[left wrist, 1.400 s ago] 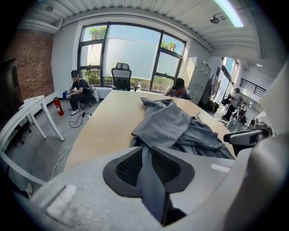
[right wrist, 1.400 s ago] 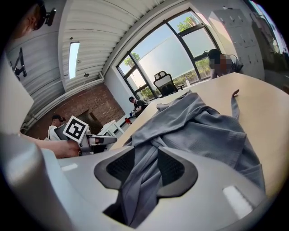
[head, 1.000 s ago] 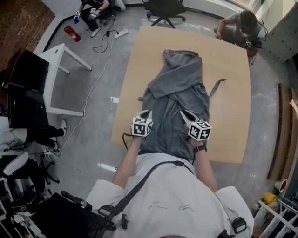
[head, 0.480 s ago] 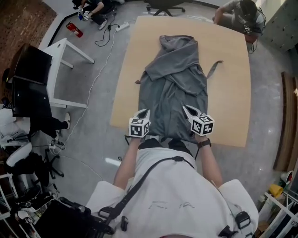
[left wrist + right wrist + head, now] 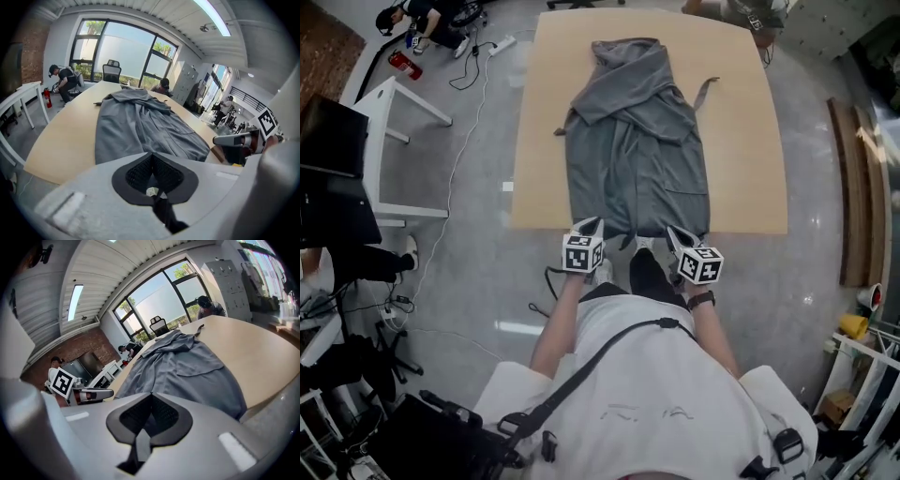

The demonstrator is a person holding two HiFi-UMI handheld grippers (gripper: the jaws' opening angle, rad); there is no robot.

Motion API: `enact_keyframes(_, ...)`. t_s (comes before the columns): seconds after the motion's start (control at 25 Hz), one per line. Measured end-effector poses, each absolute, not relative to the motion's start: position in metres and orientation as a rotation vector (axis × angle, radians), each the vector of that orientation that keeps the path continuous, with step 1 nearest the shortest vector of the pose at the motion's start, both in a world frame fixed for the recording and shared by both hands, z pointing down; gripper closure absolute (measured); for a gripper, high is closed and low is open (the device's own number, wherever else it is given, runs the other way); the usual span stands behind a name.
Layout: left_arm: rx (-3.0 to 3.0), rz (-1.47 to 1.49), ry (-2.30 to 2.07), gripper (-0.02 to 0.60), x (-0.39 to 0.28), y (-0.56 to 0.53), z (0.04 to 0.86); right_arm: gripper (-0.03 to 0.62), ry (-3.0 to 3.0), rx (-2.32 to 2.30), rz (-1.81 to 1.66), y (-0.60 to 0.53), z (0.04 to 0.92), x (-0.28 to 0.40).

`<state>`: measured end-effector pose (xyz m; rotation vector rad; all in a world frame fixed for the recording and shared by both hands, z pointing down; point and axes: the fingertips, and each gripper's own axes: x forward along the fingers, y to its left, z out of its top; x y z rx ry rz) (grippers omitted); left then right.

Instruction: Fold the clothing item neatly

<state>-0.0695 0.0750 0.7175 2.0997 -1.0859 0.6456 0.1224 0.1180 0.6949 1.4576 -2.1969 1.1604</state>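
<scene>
A grey floor [image 5: 825, 262] runs round a tan table [image 5: 750, 159], and down the middle of the table lies the robe [image 5: 637, 159], stretched lengthwise. Its bunched collar end is up by the far edge. Its hem lies along the near edge, where the cloth just laps over. The upper half is crossed over on itself in folds, while the lower half lies flatter, with a pocket showing toward the right. Bare wood shows on both sides, more of it on the right. Off to the left stand a white desk [image 5: 412, 216] and a dark monitor [image 5: 333, 159]. A seated person [image 5: 431, 14] is beyond the table's far left corner. The person at work, in a white shirt [image 5: 628, 375], stands at the near edge with both arms forward. The left gripper [image 5: 592, 225] is at the hem's left corner and the right gripper [image 5: 671, 232] at its right corner, both just off the near edge. Each one's jaws are pressed together, pad against pad, with no cloth pinched between them. From each gripper's own view the robe lies ahead of the tips. Whether the tips brush the hem I cannot tell. A belt [image 5: 703, 94] trails from the robe's right side onto bare wood toward the far right corner. A red extinguisher [image 5: 399, 65] lies on the floor at far left.
</scene>
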Motion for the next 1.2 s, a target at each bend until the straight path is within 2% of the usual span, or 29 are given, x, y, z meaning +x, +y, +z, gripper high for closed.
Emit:
enact_keyframes(0.12, 2.082, 0.676, -1.016, 0.581, -0.064, 0.118, 0.733, 0.597, -2.15, 1.475, 1.167, 0.152, 0.705, 0.122)
enact_keyframes(0.36, 2.098, 0.722, -1.032, 0.581, -0.063, 0.133, 0.733, 0.596, -2.14, 1.508, 1.135, 0.147, 0.71, 0.149)
enact_keyframes(0.6, 2.062, 0.783, -1.148, 0.577, -0.078, 0.126, 0.731, 0.537, -2.153, 1.443, 1.089, 0.14, 0.704, 0.163)
enact_keyframes(0.76, 1.993, 0.839, -1.188, 0.486, -0.085, 0.123, 0.746, 0.508, -2.073, 1.458, 1.081, 0.146, 0.721, 0.19)
enact_keyframes(0.8, 1.987, 0.863, -1.196, 0.48, -0.088, 0.127, 0.75, 0.507, -2.058, 1.472, 1.075, 0.148, 0.722, 0.199)
enact_keyframes(0.84, 1.977, 0.871, -1.208, 0.471, -0.092, 0.128, 0.754, 0.492, -2.043, 1.481, 1.067, 0.147, 0.725, 0.207)
enact_keyframes(0.96, 1.934, 0.839, -1.236, 0.412, -0.106, 0.128, 0.763, 0.347, -1.987, 1.483, 1.03, 0.14, 0.736, 0.22)
enact_keyframes(1.08, 1.907, 0.816, -1.279, 0.353, -0.115, 0.123, 0.771, 0.285, -1.955, 1.462, 0.992, 0.138, 0.747, 0.226)
enact_keyframes(1.2, 1.84, 0.792, -1.311, 0.327, -0.127, 0.113, 0.78, 0.266, -1.925, 1.464, 0.993, 0.135, 0.759, 0.228)
